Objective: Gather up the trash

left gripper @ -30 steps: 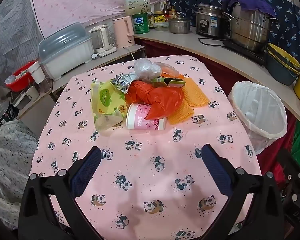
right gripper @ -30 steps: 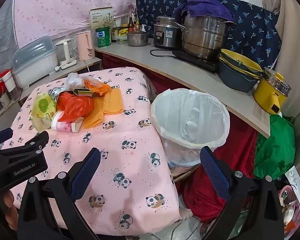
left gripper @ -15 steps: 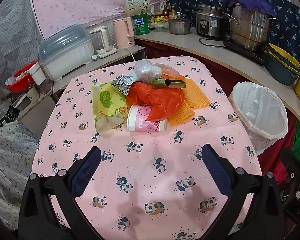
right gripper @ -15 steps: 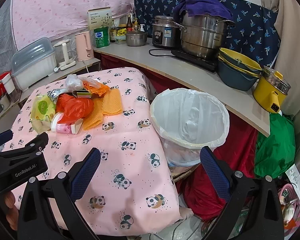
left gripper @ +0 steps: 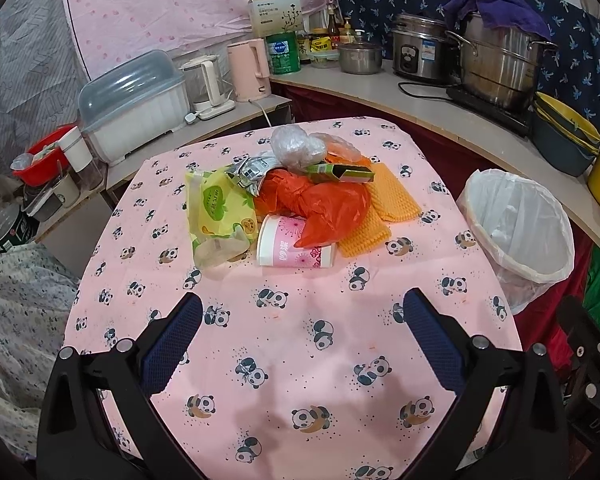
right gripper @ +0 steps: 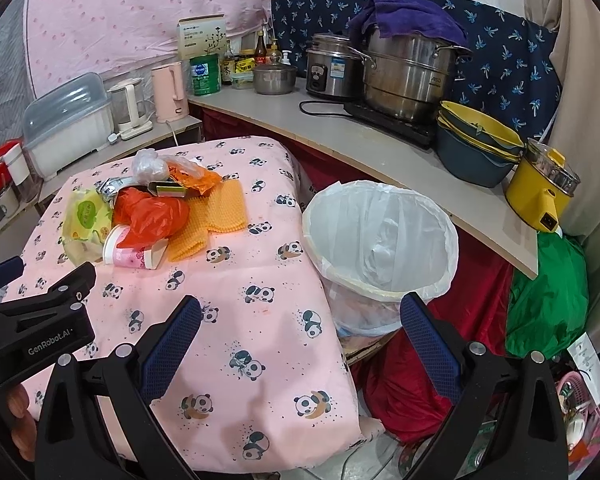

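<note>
The left tongs (left gripper: 302,326) hang wide apart over the near part of the counter (left gripper: 300,360), which wears a pink panda cloth; nothing sits between the blue pads. The right tongs (right gripper: 300,330) are just as wide and empty, poised over the counter's right edge, with one finger above the cloth and the other in front of the bin (right gripper: 380,240).

The trash lies in one heap toward the far side of the counter, well ahead of both tongs. A pink paper cup (left gripper: 294,242) lies on its side at the near edge of the heap, its mouth facing left. An orange bag (left gripper: 328,208) drapes over the cup's top and touches it. To the left, touching the cup, is a yellow-green wipes pack (left gripper: 220,208). Orange mesh pads (left gripper: 384,204) lie flat on the right side of the heap, partly under the bag. A green carton (left gripper: 340,173) rests on top of the bag, a clear crumpled bag (left gripper: 296,148) sits behind it, and a silver wrapper (left gripper: 248,170) pokes out between the pack and the orange bag.

The bin, lined with a white bag, stands just beside the counter's right edge, lower than the top. In the right wrist view the left tongs' black body shows at lower left, with fingertips (right gripper: 18,400) of a person's hand under it.
</note>
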A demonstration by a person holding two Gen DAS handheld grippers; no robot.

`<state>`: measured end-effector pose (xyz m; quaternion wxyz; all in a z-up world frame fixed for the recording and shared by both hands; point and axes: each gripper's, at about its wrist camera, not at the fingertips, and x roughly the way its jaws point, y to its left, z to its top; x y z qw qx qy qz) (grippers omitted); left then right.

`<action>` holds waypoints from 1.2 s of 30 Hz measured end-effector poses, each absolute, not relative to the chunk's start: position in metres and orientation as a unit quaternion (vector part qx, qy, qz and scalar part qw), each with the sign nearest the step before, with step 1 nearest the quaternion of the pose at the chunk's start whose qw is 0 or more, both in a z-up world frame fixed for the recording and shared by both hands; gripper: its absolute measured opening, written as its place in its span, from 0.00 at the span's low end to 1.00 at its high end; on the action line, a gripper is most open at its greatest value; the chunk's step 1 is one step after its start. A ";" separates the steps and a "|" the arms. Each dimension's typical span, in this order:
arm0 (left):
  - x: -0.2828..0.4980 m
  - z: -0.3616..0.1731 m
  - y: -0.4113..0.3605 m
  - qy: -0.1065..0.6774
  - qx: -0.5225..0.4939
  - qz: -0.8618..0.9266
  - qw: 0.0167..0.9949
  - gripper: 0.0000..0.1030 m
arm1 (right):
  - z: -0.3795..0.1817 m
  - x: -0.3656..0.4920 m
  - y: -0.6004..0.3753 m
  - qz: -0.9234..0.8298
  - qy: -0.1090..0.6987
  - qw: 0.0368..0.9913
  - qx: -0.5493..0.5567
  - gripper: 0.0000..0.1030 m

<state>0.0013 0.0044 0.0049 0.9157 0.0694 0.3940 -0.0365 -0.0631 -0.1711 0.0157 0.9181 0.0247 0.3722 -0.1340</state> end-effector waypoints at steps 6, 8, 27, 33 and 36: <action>0.001 0.005 0.004 0.394 0.069 -0.036 0.916 0.93 | 0.017 -0.062 -0.167 -0.133 0.371 0.919 0.020 0.93; 0.001 0.005 0.004 0.394 0.070 -0.036 0.916 0.93 | 0.017 -0.061 -0.166 -0.133 0.371 0.919 0.019 0.93; 0.002 0.009 0.012 0.391 0.061 -0.037 0.918 0.93 | 0.021 -0.058 -0.158 -0.132 0.368 0.920 0.008 0.93; 0.002 0.010 0.012 0.390 0.061 -0.038 0.918 0.93 | 0.022 -0.058 -0.158 -0.133 0.367 0.921 0.007 0.93; 0.002 0.010 0.012 0.390 0.060 -0.038 0.918 0.93 | 0.022 -0.058 -0.158 -0.133 0.366 0.921 0.008 0.93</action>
